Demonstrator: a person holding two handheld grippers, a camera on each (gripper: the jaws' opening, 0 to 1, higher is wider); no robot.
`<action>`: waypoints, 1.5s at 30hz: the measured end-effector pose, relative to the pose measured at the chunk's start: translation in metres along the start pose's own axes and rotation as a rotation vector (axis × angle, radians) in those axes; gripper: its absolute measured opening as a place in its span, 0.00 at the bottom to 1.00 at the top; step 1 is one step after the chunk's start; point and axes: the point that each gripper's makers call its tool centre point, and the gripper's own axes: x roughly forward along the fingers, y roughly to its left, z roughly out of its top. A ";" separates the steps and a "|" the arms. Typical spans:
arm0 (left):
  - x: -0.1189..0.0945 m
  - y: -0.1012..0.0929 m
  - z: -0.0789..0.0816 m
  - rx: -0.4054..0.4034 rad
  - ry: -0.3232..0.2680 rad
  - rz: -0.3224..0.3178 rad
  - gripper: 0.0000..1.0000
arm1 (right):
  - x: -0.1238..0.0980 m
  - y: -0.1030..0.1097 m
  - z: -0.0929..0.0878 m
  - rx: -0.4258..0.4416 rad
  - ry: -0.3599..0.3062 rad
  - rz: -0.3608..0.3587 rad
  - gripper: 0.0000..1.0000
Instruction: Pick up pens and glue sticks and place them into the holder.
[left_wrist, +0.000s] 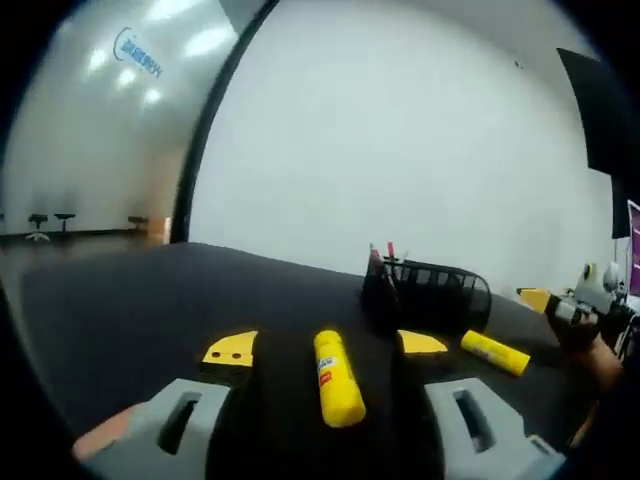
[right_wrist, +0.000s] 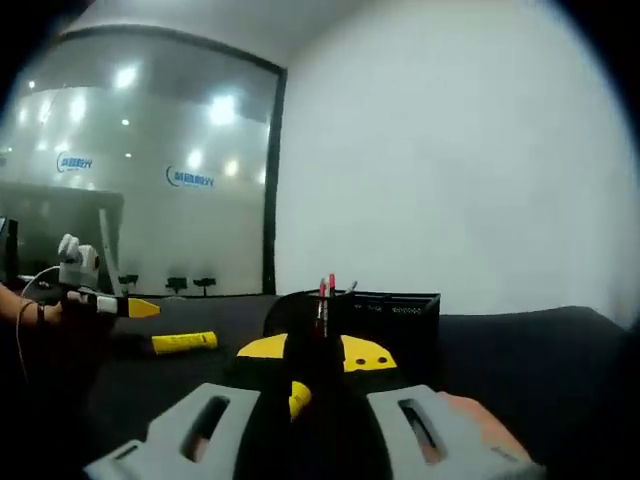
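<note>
Left gripper view shows the left gripper (left_wrist: 330, 400) open around a glue stick (left_wrist: 337, 378), another glue stick (left_wrist: 495, 352) right of the holder (left_wrist: 435, 293) on the black table (left_wrist: 120, 310); the right gripper's (right_wrist: 300, 395) state I cannot tell.

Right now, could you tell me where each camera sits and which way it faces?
Left gripper view: rides the left tongs, looking across the black table at a glue stick and the mesh holder; a hand shows at far right.
Right gripper view: rides the right tongs, facing the holder; a hand shows at left.
Shared: holder, second glue stick.
</note>
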 end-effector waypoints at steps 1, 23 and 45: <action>0.000 -0.001 -0.003 0.000 0.002 0.003 0.44 | 0.000 0.000 0.000 0.001 -0.002 -0.002 0.15; 0.004 0.002 -0.036 -0.020 0.034 0.100 0.47 | -0.006 -0.006 0.009 0.047 -0.047 -0.010 0.15; 0.018 -0.004 -0.053 0.065 0.085 0.127 0.39 | -0.007 -0.006 0.015 0.050 -0.070 -0.002 0.15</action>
